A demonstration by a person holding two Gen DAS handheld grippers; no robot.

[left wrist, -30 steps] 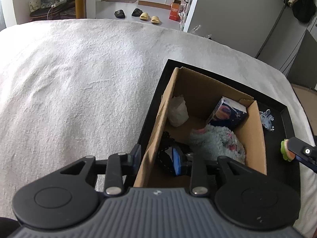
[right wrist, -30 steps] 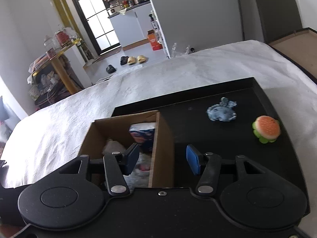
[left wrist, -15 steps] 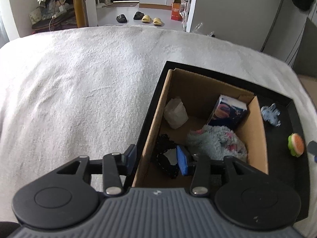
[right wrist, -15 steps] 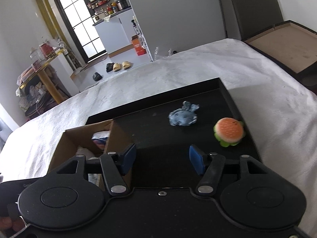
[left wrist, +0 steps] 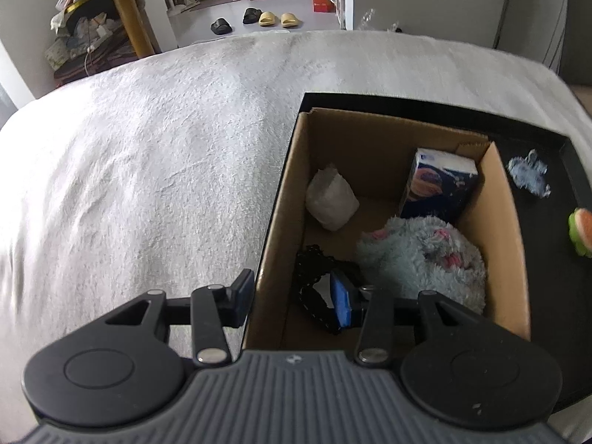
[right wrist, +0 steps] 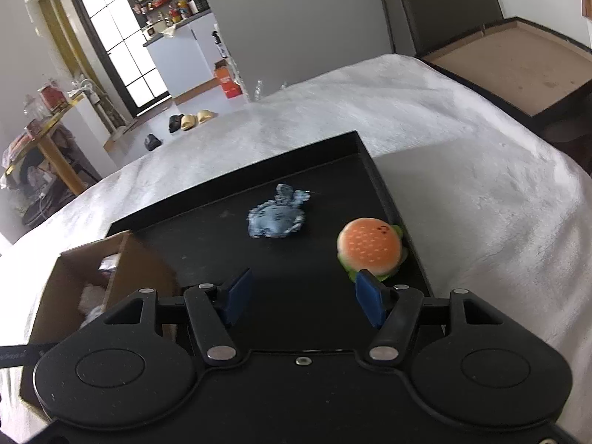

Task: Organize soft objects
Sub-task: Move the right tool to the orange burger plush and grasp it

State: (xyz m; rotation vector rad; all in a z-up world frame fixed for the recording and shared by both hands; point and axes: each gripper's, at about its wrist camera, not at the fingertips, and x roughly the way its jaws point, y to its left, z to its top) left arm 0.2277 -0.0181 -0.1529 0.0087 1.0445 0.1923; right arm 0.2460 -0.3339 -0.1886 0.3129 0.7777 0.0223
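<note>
Your left gripper (left wrist: pixel 292 298) stays spread, empty, straddling the brown cardboard box (left wrist: pixel 281 199) wall; fluffy teal plush (left wrist: pixel 421 255) sits inside. Your right gripper (right wrist: pixel 301 296), released and holding nothing, has swung off the box toward the orange burger squishy (right wrist: pixel 370 249) on the black tray (right wrist: pixel 207 236); crumpled blue cloth (right wrist: pixel 275 218) waits. Likely next pick: burger.

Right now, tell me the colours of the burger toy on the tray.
Orange bun, green lettuce edge: burger toy, clearest in the right wrist view.
</note>
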